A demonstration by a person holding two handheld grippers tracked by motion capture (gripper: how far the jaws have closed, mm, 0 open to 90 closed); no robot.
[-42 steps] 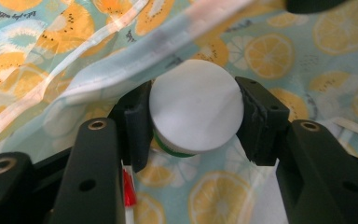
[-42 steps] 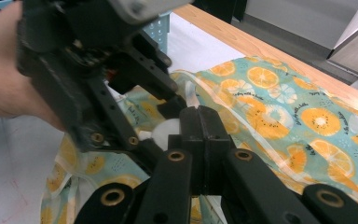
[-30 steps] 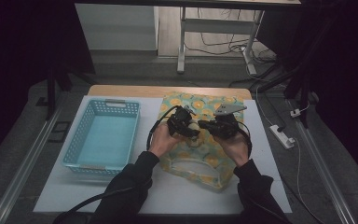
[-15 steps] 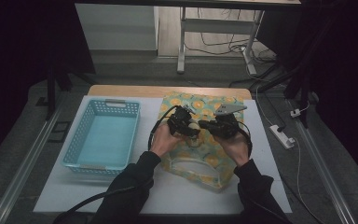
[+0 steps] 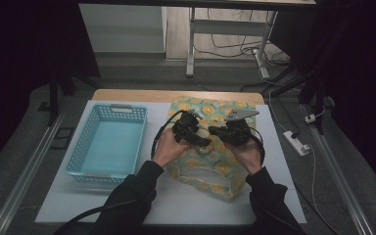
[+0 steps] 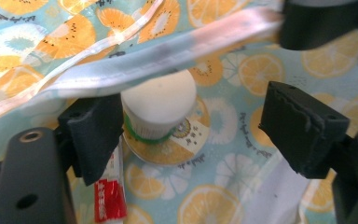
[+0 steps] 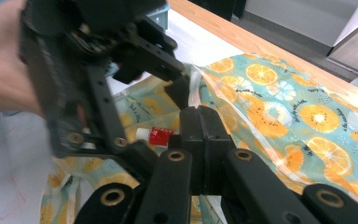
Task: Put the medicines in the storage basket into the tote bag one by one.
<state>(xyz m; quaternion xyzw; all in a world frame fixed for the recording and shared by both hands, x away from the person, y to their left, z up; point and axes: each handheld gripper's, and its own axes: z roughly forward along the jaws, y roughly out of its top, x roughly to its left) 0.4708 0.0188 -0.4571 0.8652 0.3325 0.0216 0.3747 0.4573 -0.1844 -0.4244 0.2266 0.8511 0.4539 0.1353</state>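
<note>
Now, going from left to right across the table [image 5: 54, 205]: at nine o'clock stands a light blue plastic basket [image 5: 106, 142], with nothing in it as far as I can see. Just right of it, near the centre, lies a fruit-print fabric bag [image 5: 215, 110] with orange and kiwi slices on a teal ground, and both hands work over it.

The left gripper [image 5: 203, 142] hangs over the middle of the bag. Its jaws have just been opening and now stand wide apart, pressing on nothing. In the left gripper view a small white-capped bottle [image 6: 159, 105] with a green ring under the cap sits between the jaws, close to the left pad [image 6: 95, 133] but free of it. It seems to stand upright inside the bag, cap toward the camera. A small red-and-white tube [image 6: 109, 196] lies beside it at seven o'clock.

The right gripper [image 5: 214, 131], at three o'clock from the left one, is closed tight on the pale hem [image 6: 168, 60] of the bag and lifts it, so the mouth is held open.

I judge the bottle is being left in the bag; it lies straight under the left gripper, which is the nearer one, so that gripper should draw back along its own line without knocking the cap.
</note>
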